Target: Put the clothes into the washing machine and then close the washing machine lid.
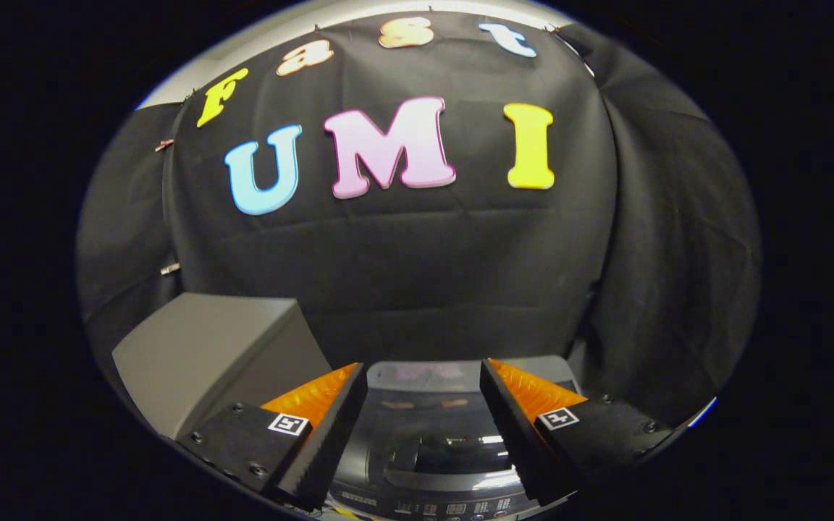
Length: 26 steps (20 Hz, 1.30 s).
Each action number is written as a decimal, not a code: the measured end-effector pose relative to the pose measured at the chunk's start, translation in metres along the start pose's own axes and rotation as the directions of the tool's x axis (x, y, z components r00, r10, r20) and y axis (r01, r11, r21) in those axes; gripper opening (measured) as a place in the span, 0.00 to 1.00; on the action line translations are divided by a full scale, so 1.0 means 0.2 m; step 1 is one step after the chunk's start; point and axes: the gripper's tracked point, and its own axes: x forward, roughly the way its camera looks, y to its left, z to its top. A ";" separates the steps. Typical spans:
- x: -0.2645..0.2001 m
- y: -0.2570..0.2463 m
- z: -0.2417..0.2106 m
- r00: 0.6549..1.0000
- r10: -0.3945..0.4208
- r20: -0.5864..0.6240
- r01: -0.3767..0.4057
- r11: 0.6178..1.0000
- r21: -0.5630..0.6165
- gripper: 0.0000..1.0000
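Grey box seen at about 10 o'clock of the gripper, beside the left finger. Fingers held wide apart, nothing gripped. Washing machine lies between and below the fingers, toward 6 o'clock, glossy lid appearing shut. Clothes not located. Lid judged rigid, smooth, likely slippery; best taken at its front edge. Clothes expected soft, light.

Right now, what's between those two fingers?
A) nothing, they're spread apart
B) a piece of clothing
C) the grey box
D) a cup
A: the fingers stand apart with nothing in the gap; the washing machine's glossy lid lies beyond them, and the grey box sits off to the left.
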 end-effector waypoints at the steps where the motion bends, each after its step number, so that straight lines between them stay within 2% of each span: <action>1: -0.03 0.03 0.10 0.998 -0.003 0.062 0.003 1.000 0.000 0.99; 3: -0.06 0.16 0.31 0.981 0.022 0.193 -0.022 1.000 -0.005 0.98; 8: -0.24 0.33 0.45 0.951 0.061 0.302 -0.052 0.998 -0.040 0.98; 26: -0.32 0.50 0.43 0.952 0.111 0.284 -0.090 0.992 -0.088 0.98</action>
